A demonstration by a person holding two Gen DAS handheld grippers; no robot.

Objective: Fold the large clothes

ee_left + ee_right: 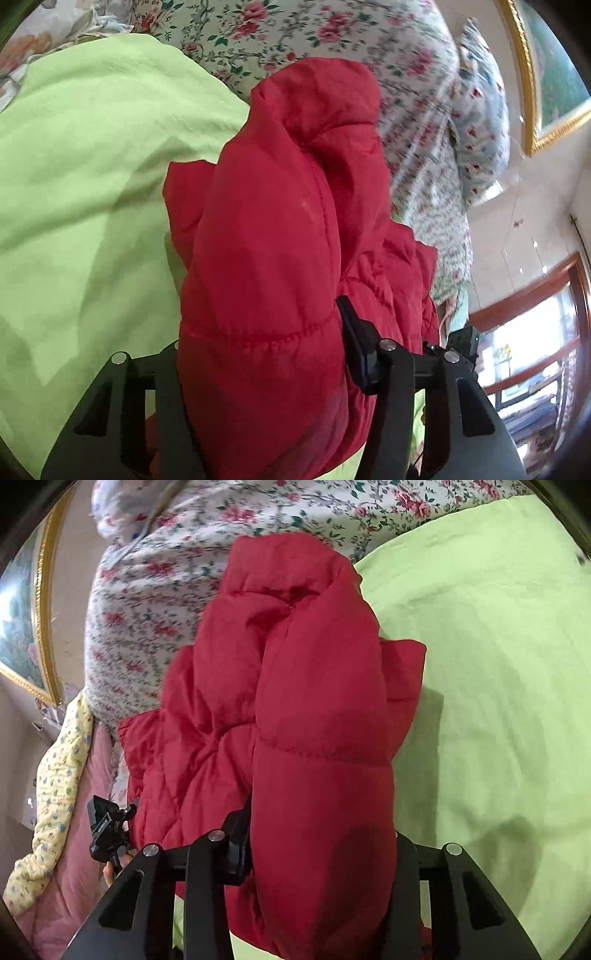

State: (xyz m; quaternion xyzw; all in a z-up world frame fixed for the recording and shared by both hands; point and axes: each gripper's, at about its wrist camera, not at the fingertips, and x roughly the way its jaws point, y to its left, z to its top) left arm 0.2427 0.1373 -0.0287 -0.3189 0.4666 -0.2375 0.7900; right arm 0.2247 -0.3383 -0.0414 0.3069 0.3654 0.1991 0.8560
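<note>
Red puffer jacket (273,229) fills frame center in both wrist views, bunched over the green sheet (85,177). Left gripper (258,343) is clamped on a thick quilted fold at bottom center; right gripper (321,834) likewise pinches a padded roll (317,775). Both of the 2 claws hold edges, likely to carry a fold over. Floral bedding (155,602) sits upper left in the right view, behind the jacket.

Red quilted jacket (280,221); plain lime-green sheet (92,184); white bedding (155,602) with pink roses and green leaves; pale yellow quilt (55,775), small blue flowers; pink blanket (74,867); gold picture frame (524,74); black grippers (258,350).
</note>
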